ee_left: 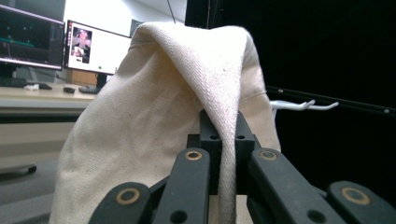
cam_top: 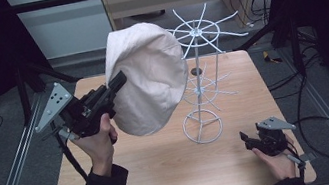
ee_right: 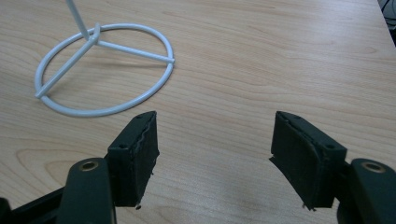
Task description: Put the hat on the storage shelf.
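Observation:
A cream cloth hat point(cam_top: 150, 77) hangs in the air above the table's left half, beside a white wire rack point(cam_top: 196, 34). My left gripper point(cam_top: 119, 81) is shut on the hat's edge, and its own view shows a fold of the hat point(ee_left: 187, 107) pinched between the black jaws. One white rack hook point(ee_left: 303, 105) pokes out behind the cloth. My right gripper point(cam_top: 247, 140) rests low near the table's front right corner, jaws wide apart with nothing between them. Its view looks over bare wood toward the rack's ring base point(ee_right: 105, 70).
The wooden table point(cam_top: 166, 173) carries the rack's ring base point(cam_top: 202, 126) at centre right. A small dark hole point(cam_top: 196, 72) sits near the table's back. Metal rails run along both sides of the table, and cables lie on the floor at right. Monitors point(ee_left: 65, 44) stand beyond the hat.

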A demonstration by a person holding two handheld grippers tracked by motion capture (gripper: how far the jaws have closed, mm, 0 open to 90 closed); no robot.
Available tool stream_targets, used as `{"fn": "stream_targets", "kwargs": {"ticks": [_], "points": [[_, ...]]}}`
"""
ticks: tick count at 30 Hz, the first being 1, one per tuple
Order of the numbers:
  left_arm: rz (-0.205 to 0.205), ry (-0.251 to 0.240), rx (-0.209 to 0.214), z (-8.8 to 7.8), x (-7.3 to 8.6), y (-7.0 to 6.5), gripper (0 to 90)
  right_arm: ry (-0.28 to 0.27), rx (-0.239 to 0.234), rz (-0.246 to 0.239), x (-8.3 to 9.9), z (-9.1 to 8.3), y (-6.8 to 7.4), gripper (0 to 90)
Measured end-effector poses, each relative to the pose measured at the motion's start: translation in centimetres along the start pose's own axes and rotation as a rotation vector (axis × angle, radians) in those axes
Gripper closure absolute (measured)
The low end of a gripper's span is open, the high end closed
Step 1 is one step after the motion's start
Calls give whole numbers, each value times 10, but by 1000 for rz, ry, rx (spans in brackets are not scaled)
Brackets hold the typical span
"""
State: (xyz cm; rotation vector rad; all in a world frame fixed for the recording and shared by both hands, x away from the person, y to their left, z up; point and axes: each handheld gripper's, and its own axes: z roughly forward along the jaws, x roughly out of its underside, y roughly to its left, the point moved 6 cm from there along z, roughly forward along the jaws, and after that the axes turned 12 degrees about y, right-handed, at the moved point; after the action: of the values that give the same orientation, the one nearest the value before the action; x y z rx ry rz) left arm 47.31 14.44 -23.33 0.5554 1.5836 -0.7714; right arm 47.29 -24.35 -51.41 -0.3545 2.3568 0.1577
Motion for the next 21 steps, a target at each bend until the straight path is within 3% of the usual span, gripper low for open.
{"fn": "stream_targets", "kwargs": {"ticks": [21], "points": [[7, 119, -15, 13, 48, 13, 858, 2, 0, 0, 0, 0, 0, 319]]}}
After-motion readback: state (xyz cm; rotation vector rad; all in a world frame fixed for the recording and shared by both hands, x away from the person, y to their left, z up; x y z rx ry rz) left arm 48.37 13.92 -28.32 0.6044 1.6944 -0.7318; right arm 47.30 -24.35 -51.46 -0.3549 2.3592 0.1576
